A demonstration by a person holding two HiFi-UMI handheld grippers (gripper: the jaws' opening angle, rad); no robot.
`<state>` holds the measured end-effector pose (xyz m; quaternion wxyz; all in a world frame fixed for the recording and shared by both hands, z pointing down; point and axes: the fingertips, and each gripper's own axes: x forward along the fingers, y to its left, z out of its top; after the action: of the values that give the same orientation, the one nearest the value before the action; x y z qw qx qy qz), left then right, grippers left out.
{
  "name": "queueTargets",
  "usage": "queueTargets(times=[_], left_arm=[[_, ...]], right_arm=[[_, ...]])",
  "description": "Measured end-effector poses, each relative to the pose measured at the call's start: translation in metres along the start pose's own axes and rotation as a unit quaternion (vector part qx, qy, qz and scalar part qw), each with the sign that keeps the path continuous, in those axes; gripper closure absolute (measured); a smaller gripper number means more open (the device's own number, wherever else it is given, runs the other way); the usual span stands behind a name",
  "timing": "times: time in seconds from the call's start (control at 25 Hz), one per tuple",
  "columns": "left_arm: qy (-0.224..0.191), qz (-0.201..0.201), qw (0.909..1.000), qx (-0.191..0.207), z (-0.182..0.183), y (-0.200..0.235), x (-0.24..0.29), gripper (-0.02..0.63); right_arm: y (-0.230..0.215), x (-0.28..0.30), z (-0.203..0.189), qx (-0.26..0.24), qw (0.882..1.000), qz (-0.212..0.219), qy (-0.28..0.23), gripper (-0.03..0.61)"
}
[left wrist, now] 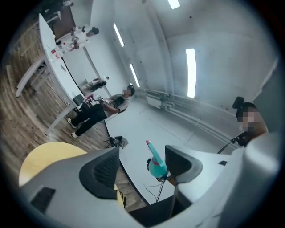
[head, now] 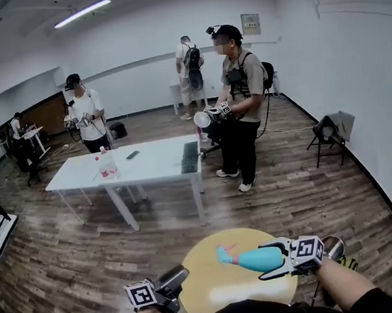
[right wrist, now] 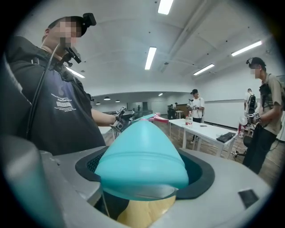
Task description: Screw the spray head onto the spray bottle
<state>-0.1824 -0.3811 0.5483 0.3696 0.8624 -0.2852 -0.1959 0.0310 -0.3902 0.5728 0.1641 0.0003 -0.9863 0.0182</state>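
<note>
A teal spray bottle (head: pixel 258 258) with a pink-tipped spray head (head: pixel 225 254) on it lies sideways above the round yellow table (head: pixel 221 295), its head pointing left. My right gripper (head: pixel 265 261) is shut on the bottle's body, which fills the right gripper view (right wrist: pixel 142 156) between both pads. My left gripper (head: pixel 178 285) hovers at the table's left edge, apart from the bottle, open with nothing between its fingers. In the left gripper view the bottle (left wrist: pixel 156 165) shows far off through the gap between the pads (left wrist: pixel 107 171).
A long white table (head: pixel 154 166) with bottles and a keyboard stands further out on the wood floor. Several people stand around it, one close by (head: pixel 239 103). A folding chair (head: pixel 329 136) stands by the right wall.
</note>
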Motion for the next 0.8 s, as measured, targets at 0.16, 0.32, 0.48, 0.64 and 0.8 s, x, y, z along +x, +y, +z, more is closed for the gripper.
queueTargets(times=[0.16, 0.32, 0.48, 0.64, 0.8], left_arm=[[0.102, -0.078, 0.9912, 0.034, -0.043, -0.030, 0.076, 0.262], [0.117, -0.104, 0.9817, 0.109, -0.056, -0.070, 0.100, 0.433], [0.147, -0.116, 0.9680, 0.167, -0.077, -0.079, 0.099, 0.431], [0.167, -0.109, 0.9602, 0.196, -0.088, -0.082, 0.097, 0.428], [0.146, -0.094, 0.9771, 0.122, -0.078, -0.072, 0.084, 0.409]], right_arm=[[0.024, 0.051, 0.017, -0.049, 0.997, 0.050, 0.021, 0.118], [0.044, 0.057, 0.019, -0.044, 0.996, 0.073, 0.015, 0.118], [0.055, 0.048, 0.004, -0.056, 0.995, 0.075, 0.035, 0.120], [0.063, 0.047, -0.003, -0.049, 0.994, 0.084, 0.044, 0.120], [0.062, 0.049, 0.009, -0.043, 0.995, 0.084, 0.022, 0.120]])
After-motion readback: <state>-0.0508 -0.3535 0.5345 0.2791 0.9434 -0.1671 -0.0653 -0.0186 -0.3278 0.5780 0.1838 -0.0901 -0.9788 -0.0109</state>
